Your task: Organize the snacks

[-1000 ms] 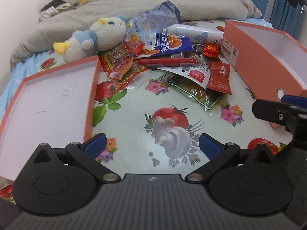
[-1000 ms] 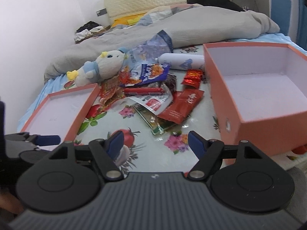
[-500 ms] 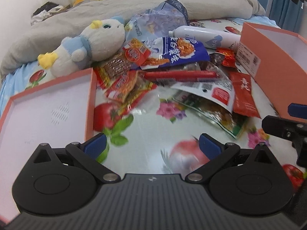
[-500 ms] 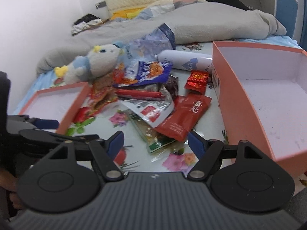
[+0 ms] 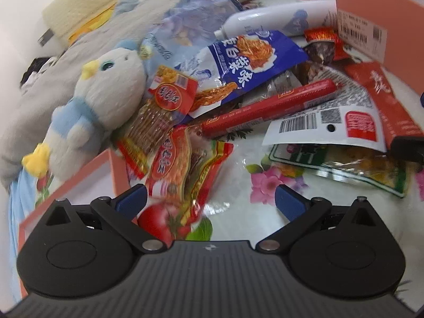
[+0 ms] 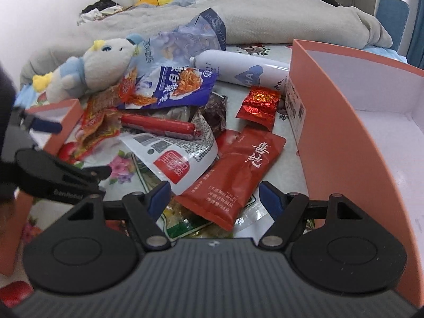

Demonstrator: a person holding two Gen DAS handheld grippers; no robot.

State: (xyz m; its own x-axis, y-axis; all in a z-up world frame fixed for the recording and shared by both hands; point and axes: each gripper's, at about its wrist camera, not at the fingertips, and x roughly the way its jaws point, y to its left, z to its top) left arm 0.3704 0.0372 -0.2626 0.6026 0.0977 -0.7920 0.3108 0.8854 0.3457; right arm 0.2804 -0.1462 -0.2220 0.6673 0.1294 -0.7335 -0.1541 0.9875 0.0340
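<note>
A pile of snack packets lies on the flowered cloth. It includes a red sausage stick [image 5: 267, 108] [image 6: 159, 126], a blue packet [image 5: 251, 63] [image 6: 180, 84], a white packet with a red label [image 5: 331, 124] [image 6: 172, 159] and a long red packet [image 6: 238, 172]. My left gripper [image 5: 210, 202] is open low over the cloth, and crumpled orange-red packets [image 5: 175, 169] lie just ahead of its left finger. My right gripper [image 6: 215, 196] is open too. The near end of the long red packet lies between its fingers, untouched.
A deep orange box [image 6: 344, 132] [image 5: 371, 13] stands on the right and a shallow orange lid [image 5: 87, 175] [image 6: 61, 122] on the left. A plush toy [image 5: 106, 100] and a white bottle [image 6: 238, 66] border the pile. A grey blanket [image 6: 265, 21] lies behind.
Both grippers have come forward and down to the snack pile, which now fills each view. The left one has also rolled, tilting its view. Both stayed open.
</note>
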